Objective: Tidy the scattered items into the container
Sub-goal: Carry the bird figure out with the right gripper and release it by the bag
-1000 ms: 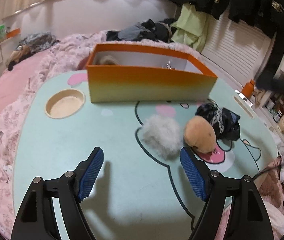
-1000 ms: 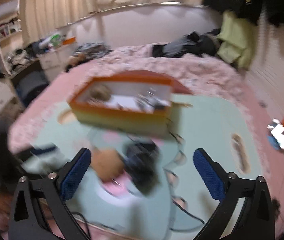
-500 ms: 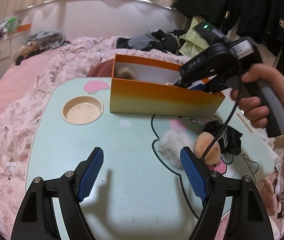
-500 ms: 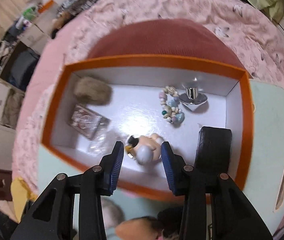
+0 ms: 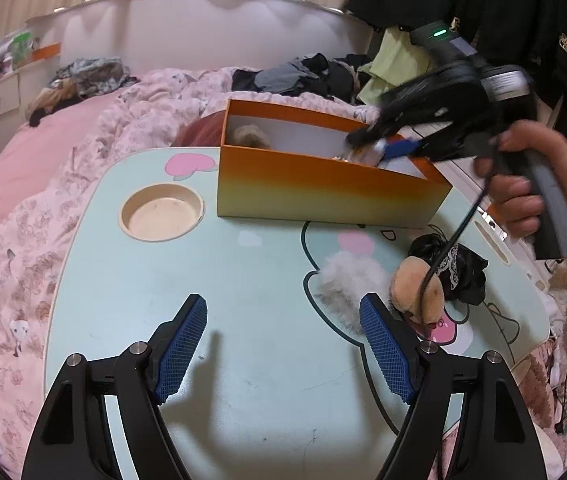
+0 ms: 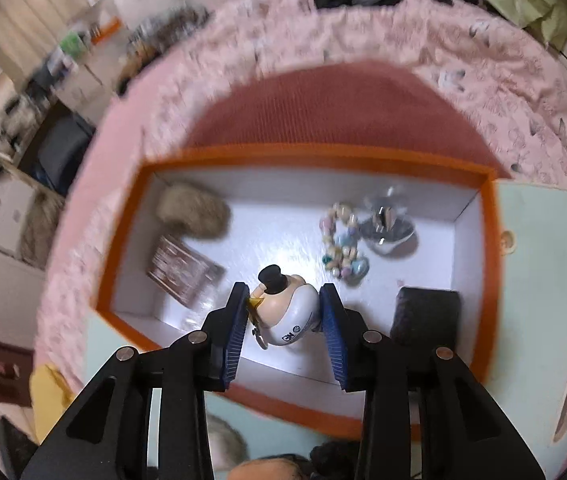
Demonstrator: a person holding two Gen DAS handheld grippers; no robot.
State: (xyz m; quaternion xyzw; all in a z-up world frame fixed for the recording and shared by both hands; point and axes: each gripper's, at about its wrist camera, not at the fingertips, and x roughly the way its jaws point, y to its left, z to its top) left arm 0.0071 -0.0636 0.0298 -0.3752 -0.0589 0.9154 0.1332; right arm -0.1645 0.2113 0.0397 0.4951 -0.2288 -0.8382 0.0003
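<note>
The orange box (image 6: pixel 487 240) sits at the far end of the little table, and it is filling up: a brown fluffy ball (image 6: pixel 193 210) lies at 10 o'clock on its white floor, a small packet (image 6: pixel 181 270) below that, a bead bracelet (image 6: pixel 341 242) and a shiny metal piece (image 6: pixel 389 226) toward 2 o'clock, a black block (image 6: pixel 425 314) at 4. The right gripper (image 6: pixel 283 310) reaches down into the box, its jaws just closed in, pressed on either side of a small figurine (image 6: pixel 287 312) (whether it touches the floor I cannot tell). Three things are left out on the mint-green table (image 5: pixel 243 300): a white fluffy ball (image 5: pixel 347 280), a tan plush (image 5: pixel 417 288) touching it, and a black lace-trimmed cloth (image 5: pixel 459 268) just behind. The left gripper (image 5: pixel 283 344) hangs over bare table, jaws wide apart and empty, the white ball by its right finger. A round cup recess (image 5: pixel 161 214) lies at 9 o'clock from the box. Around the table spreads a pink flowered quilt (image 5: pixel 23 240), with dark clothes (image 5: pixel 295 76) heaped beyond.
</note>
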